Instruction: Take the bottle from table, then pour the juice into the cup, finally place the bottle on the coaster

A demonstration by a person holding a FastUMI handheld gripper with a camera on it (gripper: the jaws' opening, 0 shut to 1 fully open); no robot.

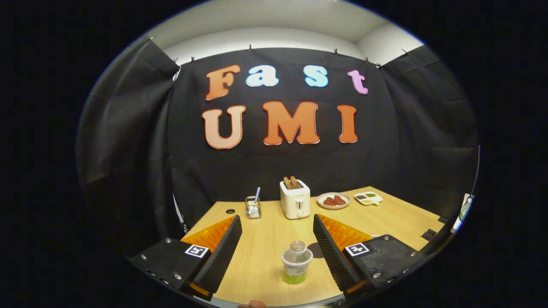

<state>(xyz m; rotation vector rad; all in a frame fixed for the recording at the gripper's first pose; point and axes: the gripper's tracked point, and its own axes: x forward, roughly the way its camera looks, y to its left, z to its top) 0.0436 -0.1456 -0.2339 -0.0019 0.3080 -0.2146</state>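
Presently the gripper (277, 226) stands released, jaws wide, above the wooden table (265, 256). Between its fingers stands a clear cup (296, 266), upright, a bottle (298, 247) touching at its 12 o'clock, a toaster (295, 199) beyond.

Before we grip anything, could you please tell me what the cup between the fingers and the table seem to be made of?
The small clear cup, between the open gripper fingers, looks like thin glossy plastic: see-through, rolled white rim. The pale table looks like matte wood or laminate: straight grain lines.
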